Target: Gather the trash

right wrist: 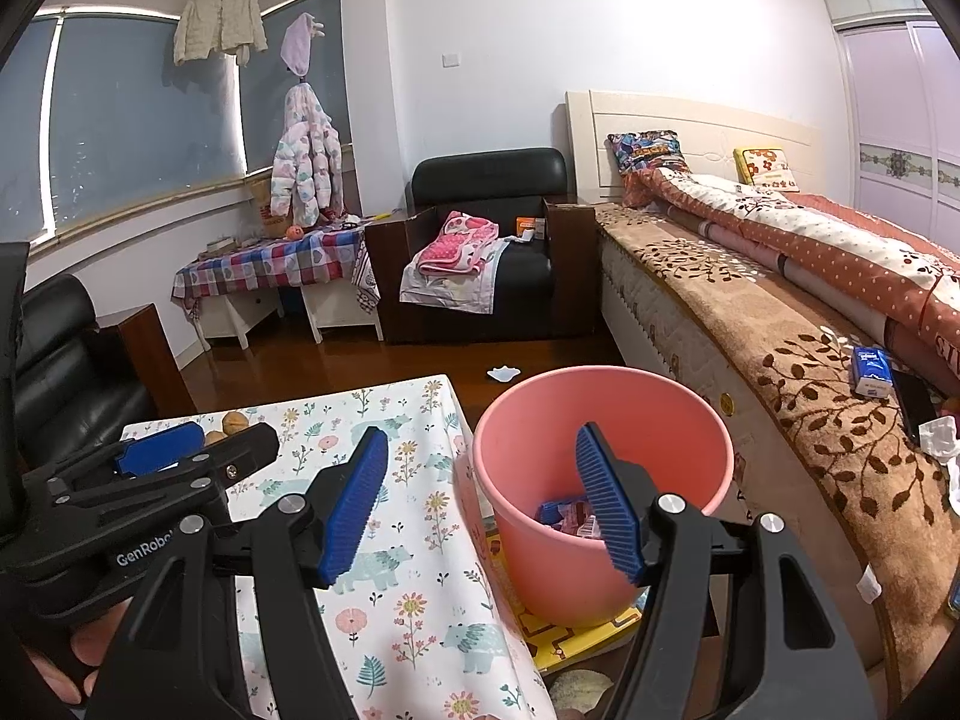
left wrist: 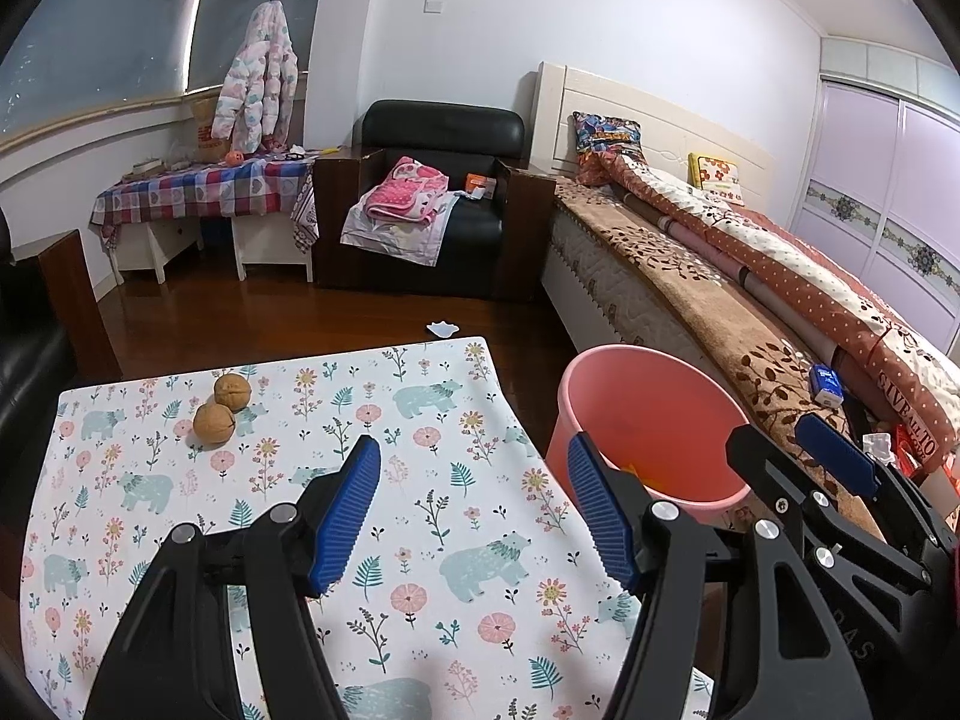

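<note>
Bedroom light is falling on a small table (left wrist: 420, 540) wearing a cloth printed with bears and flowers, standing beside a bed (left wrist: 690, 276) on a dark wooden floor (left wrist: 270, 318). Two walnuts (left wrist: 222, 411) are sitting touching each other near the table's far left corner. Just off the table's right edge, between table and bed, a pink bucket (right wrist: 600, 480) is standing upright, with blue and pink wrappers (right wrist: 567, 517) lying in its bottom. A white scrap (right wrist: 503, 372) is lying on the floor beyond the table's far edge. Over the table's middle, the left gripper (left wrist: 474, 510) is hovering with its blue-padded jaws spread wide, grasping nothing. Over the bucket's near rim, the right gripper (right wrist: 486, 498) is hanging, jaws likewise released and empty.
</note>
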Available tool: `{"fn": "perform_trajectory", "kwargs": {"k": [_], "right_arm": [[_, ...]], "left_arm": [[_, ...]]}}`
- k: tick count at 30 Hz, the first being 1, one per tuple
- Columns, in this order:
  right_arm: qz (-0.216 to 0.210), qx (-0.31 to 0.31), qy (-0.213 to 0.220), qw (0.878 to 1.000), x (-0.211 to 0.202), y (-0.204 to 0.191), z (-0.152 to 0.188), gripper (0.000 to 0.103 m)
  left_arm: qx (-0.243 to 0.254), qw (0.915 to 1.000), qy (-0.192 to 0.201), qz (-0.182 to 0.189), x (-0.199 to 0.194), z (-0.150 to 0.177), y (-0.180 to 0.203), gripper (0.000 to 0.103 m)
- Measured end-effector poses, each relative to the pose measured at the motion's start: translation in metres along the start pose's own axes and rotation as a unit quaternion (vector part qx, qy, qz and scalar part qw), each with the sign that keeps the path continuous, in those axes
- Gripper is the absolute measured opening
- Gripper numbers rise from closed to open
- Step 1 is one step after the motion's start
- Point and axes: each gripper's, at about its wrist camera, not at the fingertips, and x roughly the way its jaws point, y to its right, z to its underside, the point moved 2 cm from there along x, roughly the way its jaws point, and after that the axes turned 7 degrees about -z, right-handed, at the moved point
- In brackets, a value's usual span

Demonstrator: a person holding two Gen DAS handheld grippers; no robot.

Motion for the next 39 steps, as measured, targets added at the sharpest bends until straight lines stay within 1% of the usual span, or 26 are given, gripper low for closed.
{"fn": "perform_trajectory", "kwargs": {"k": [25,39], "right_arm": [[0.001,0.005,-0.006,1.000,0.007,0.006,-0.001,0.066],[0.000,0.010,-0.007,1.000,0.010,0.004,0.007,0.066]], "left_arm": [[0.000,1.0000,0.000,0.000,0.000,0.000,-0.001,0.064],[0.000,1.0000,-0.001,0.000,0.001,-0.001,-0.001,0.064]]}}
